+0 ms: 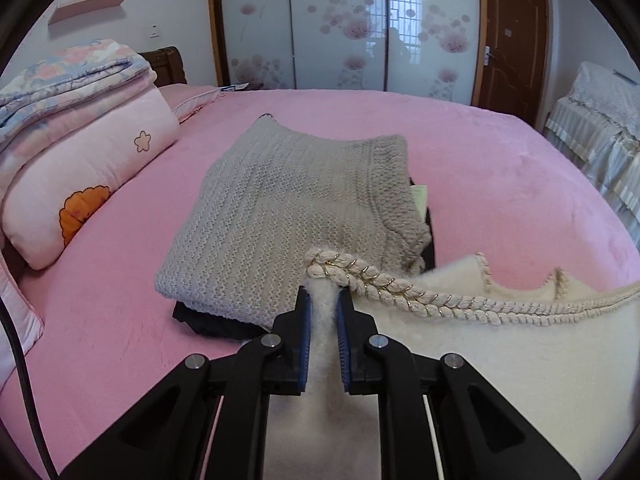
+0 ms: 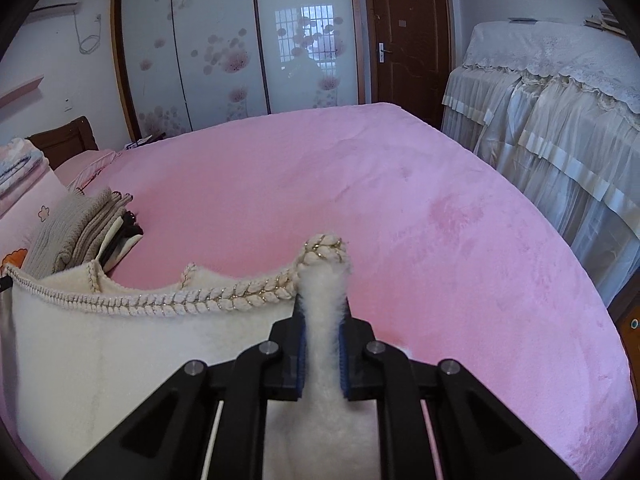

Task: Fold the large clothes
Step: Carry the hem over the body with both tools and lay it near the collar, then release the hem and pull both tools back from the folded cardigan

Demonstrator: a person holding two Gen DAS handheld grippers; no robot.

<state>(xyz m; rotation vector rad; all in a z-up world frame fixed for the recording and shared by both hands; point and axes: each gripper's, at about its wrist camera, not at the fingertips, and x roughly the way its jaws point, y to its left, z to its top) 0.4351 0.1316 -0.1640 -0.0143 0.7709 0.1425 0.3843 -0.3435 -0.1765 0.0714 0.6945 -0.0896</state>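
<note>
A cream fluffy garment (image 1: 500,364) with a braided rope trim threaded with gold (image 1: 400,284) hangs stretched between both grippers above the pink bed. My left gripper (image 1: 323,300) is shut on its left corner, fleece bunched between the blue pads. In the right wrist view my right gripper (image 2: 323,304) is shut on the other corner of the same garment (image 2: 120,360), whose trimmed edge (image 2: 180,300) runs off to the left. A folded grey knit sweater (image 1: 288,220) lies on a pile of dark folded clothes just beyond the left gripper.
The pink bedspread (image 2: 400,200) spreads wide to the right. Folded quilts and a pink pillow (image 1: 88,152) sit at the left. The grey sweater pile (image 2: 76,228) lies left. A lace-draped piece of furniture (image 2: 560,120) stands at the bed's right; wardrobe doors and a brown door behind.
</note>
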